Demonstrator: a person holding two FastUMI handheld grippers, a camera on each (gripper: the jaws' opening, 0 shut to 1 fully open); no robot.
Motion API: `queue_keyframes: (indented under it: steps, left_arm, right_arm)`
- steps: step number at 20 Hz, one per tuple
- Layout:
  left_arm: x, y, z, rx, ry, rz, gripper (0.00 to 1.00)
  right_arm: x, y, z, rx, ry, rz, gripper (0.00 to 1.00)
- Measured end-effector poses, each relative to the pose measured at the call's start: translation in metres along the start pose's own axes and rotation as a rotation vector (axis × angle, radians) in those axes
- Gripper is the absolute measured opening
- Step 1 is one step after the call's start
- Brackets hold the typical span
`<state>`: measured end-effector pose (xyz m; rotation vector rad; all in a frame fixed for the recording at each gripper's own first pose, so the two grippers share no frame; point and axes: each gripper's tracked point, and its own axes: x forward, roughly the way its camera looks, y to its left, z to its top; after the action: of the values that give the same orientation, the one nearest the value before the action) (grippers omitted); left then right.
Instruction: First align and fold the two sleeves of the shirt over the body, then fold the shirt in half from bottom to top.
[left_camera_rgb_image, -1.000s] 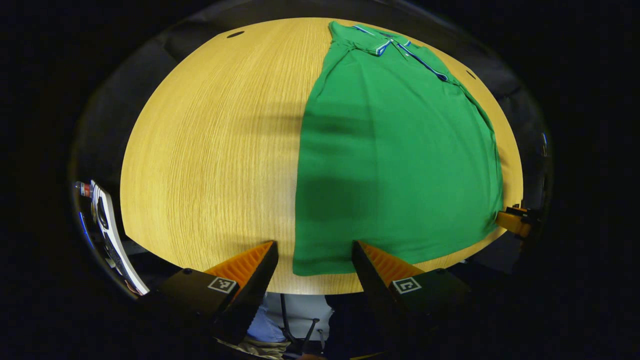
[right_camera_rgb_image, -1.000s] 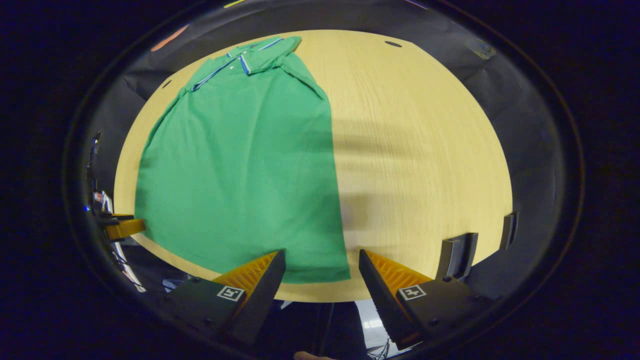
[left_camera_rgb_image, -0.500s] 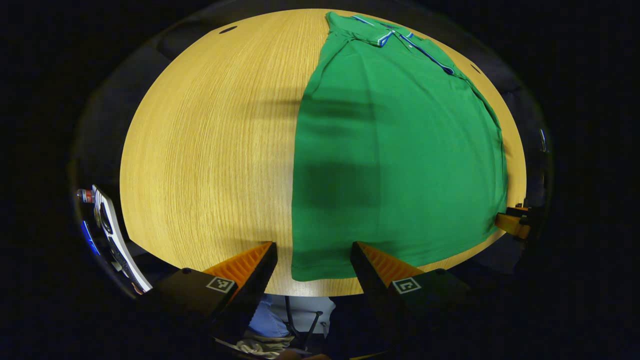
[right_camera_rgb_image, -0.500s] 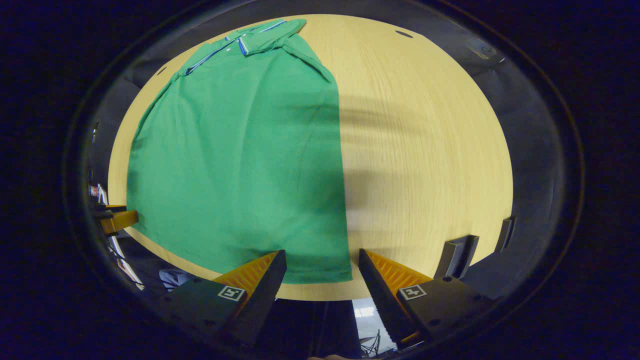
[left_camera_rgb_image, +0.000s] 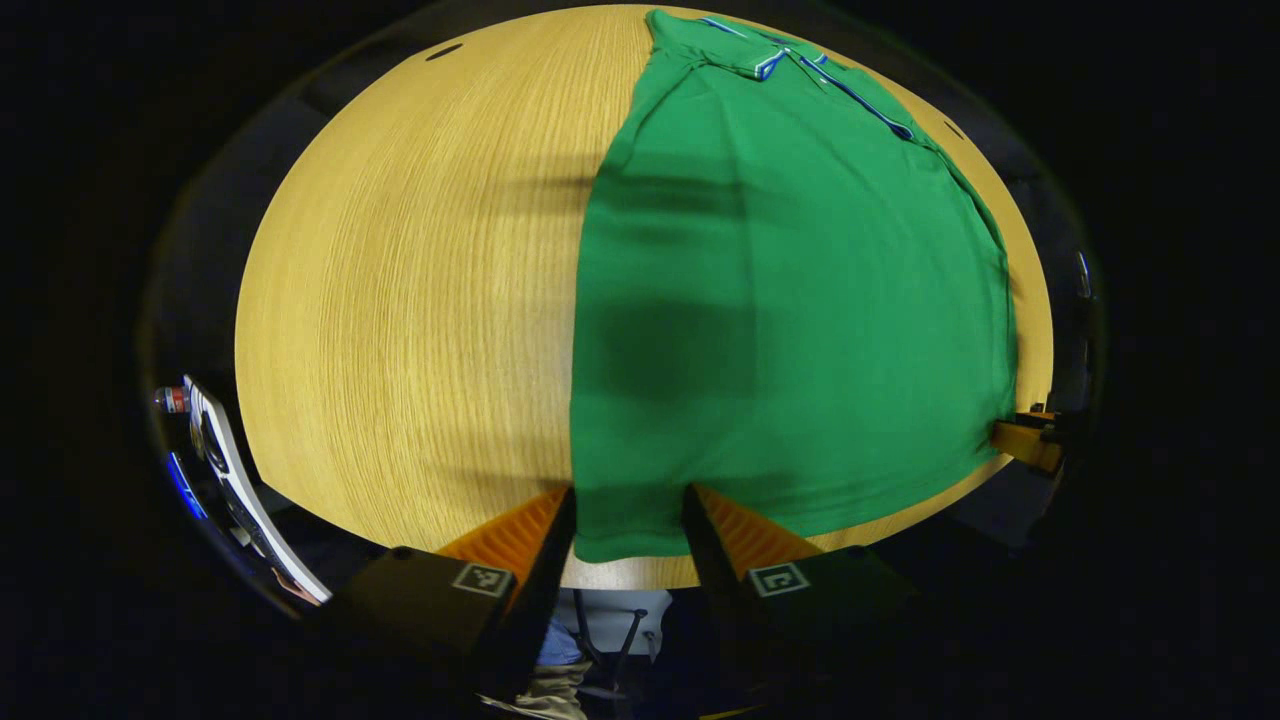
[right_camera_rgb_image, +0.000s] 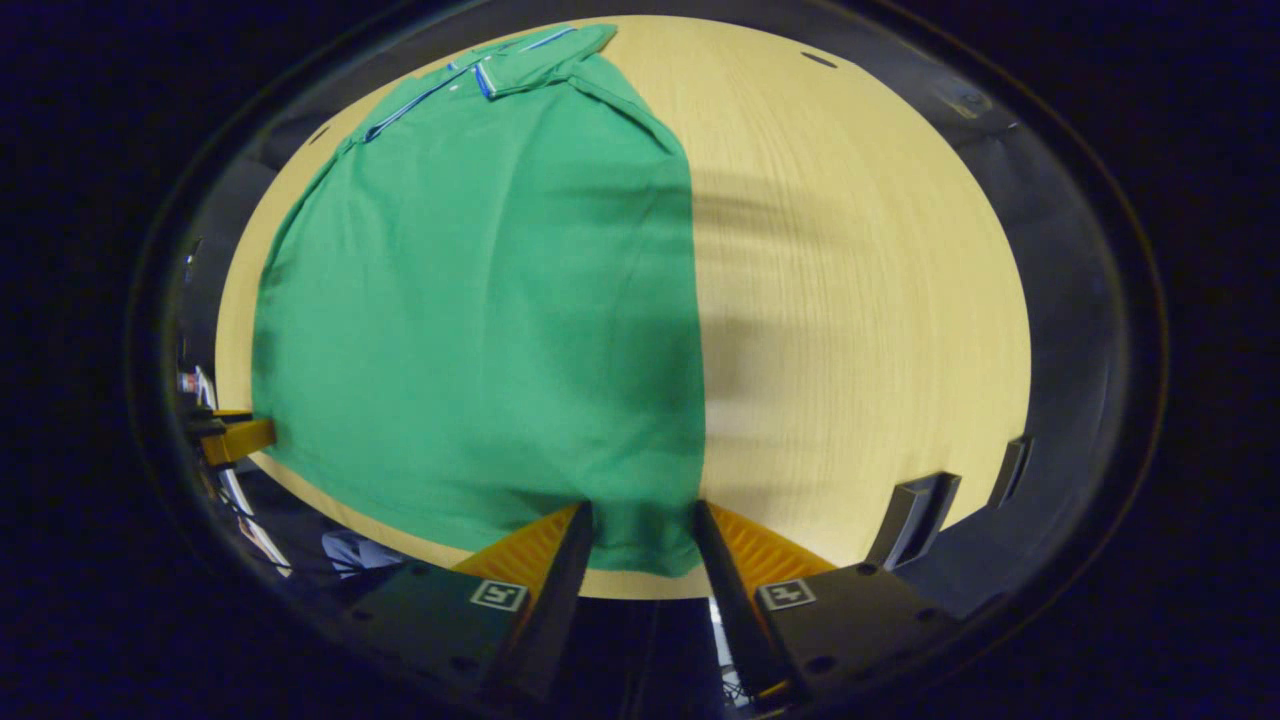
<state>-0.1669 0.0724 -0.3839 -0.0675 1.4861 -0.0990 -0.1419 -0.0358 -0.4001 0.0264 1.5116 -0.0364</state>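
While flat, shirt (left_camera_rgb_image: 790, 290) collar-far, lengthwise.

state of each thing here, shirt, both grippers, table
green polo shirt: flat on the table, sleeves already folded in, bottom half not yet folded up
left hand-held gripper: fingers either side of the shirt's bottom left corner, a gap between them
right hand-held gripper: fingers either side of the bottom right corner, a gap between them
wooden table: bare beside the shirt
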Motion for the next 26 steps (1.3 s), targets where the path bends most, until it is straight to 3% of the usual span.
queue_keyframes:
  steps: [1,2,3,4,5,6,8,9,17,19,24,25,26]
  left_arm:
    - [0.0,-0.004,-0.001,0.008,-0.001,-0.006,0.64]
    - [0.001,-0.008,0.0,0.016,-0.001,-0.012,0.46]
    - [0.0,-0.013,0.001,0.023,-0.001,-0.025,0.37]
    - [0.0,-0.014,0.0,0.019,-0.001,-0.016,0.18]
    - [0.0,-0.015,0.0,0.029,-0.001,-0.009,0.08]
    - [0.0,-0.015,0.001,0.043,-0.001,-0.005,0.04]
    - [0.0,-0.014,0.001,0.039,-0.008,-0.008,0.04]
    - [-0.001,-0.013,0.0,0.033,-0.007,-0.013,0.03]
    - [-0.009,-0.02,-0.003,0.024,-0.036,-0.058,0.03]
    - [-0.023,-0.023,0.003,0.04,-0.079,-0.069,0.03]
    - [-0.07,-0.026,0.042,0.059,-0.228,-0.095,0.03]
    - [-0.08,-0.024,0.051,0.061,-0.263,-0.089,0.03]
    - [-0.09,-0.023,0.06,0.067,-0.293,-0.081,0.03]
  right_arm:
    - [0.0,0.002,0.0,-0.013,0.003,0.0,0.47]
    - [0.0,0.004,0.0,-0.025,0.004,0.001,0.39]
    - [0.0,0.004,-0.002,-0.032,0.006,-0.001,0.32]
    - [-0.001,0.004,-0.001,-0.048,0.004,0.0,0.24]
    - [0.0,0.004,-0.001,-0.052,0.004,0.004,0.2]
    - [0.0,0.004,-0.001,-0.053,0.001,0.011,0.24]
    - [0.004,-0.001,0.005,-0.032,-0.021,0.023,0.24]
    - [0.001,0.001,-0.001,-0.019,-0.017,0.029,0.02]
    - [-0.01,0.009,0.001,-0.033,-0.038,0.063,0.02]
    - [-0.029,0.01,0.008,-0.027,-0.078,0.087,0.0]
    - [-0.088,0.015,0.038,-0.017,-0.188,0.139,0.05]
    - [-0.097,0.015,0.044,-0.021,-0.21,0.14,0.0]
    - [-0.108,0.016,0.052,-0.027,-0.235,0.14,0.05]
